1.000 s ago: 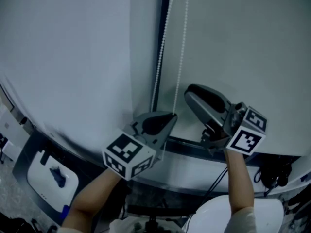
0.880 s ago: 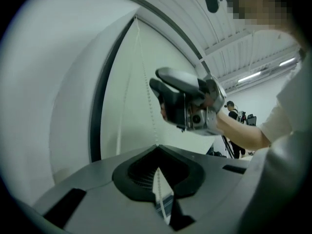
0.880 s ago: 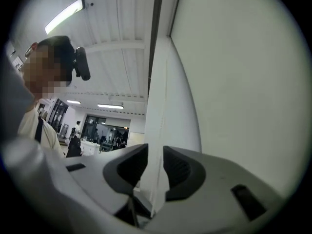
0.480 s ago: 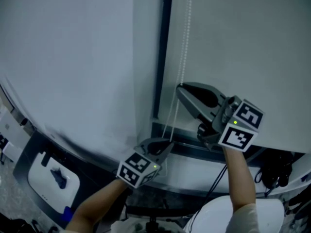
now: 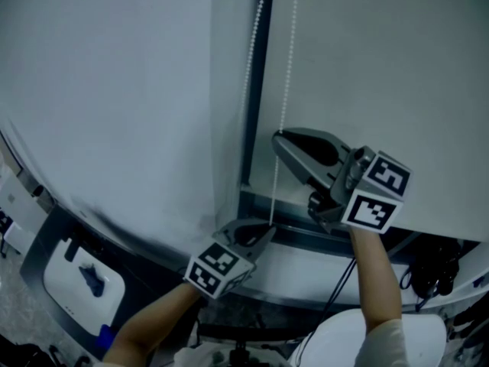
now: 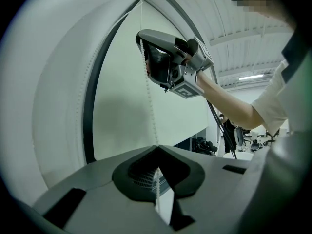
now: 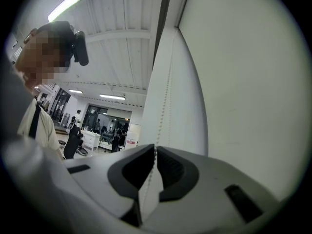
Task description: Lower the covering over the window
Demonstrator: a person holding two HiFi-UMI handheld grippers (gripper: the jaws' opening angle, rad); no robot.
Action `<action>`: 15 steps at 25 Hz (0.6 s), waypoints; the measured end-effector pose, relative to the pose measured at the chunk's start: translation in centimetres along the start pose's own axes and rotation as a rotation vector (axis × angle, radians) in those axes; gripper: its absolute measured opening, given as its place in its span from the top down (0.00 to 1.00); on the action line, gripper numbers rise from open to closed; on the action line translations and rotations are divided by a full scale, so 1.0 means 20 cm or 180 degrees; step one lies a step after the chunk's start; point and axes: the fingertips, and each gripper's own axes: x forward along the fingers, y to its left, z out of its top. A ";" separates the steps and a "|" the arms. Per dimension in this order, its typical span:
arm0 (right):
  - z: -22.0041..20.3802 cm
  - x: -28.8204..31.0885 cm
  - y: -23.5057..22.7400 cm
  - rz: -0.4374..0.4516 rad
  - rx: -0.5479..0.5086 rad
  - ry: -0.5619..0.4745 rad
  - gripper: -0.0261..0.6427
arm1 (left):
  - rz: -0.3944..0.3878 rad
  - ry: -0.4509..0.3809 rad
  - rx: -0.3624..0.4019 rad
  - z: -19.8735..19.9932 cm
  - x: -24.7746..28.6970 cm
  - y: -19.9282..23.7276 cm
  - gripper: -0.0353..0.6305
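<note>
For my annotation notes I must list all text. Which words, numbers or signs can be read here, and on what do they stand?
No text can be read.
On the left marker cube and the right marker cube: black-and-white square patterns only, no letters.
The red-and-white sign in the far room: too small to read.

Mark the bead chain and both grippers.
bead chain (image 5: 286, 67): head view, right strand.
left gripper (image 5: 269, 228): head view, jaw tips, shut on the chain.
right gripper (image 5: 278, 135): head view, jaw tips, just closing on the chain.
</note>
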 end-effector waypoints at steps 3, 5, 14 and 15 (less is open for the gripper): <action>-0.01 0.01 0.01 0.0067 -0.0020 0.0029 0.95 | -0.0034 -0.0024 -0.0039 0.00 0.00 0.00 0.91; 0.00 0.01 0.03 0.0082 -0.0111 0.0000 0.95 | -0.0069 -0.0061 -0.0053 0.00 -0.01 0.01 0.91; -0.10 -0.04 0.05 0.0121 -0.0191 0.0002 0.95 | -0.0183 -0.0709 -0.0285 0.27 -0.23 0.07 0.91; -0.13 -0.05 0.05 0.0141 -0.0158 0.0028 0.95 | -0.0151 -0.0857 -0.0286 0.36 -0.27 0.09 0.91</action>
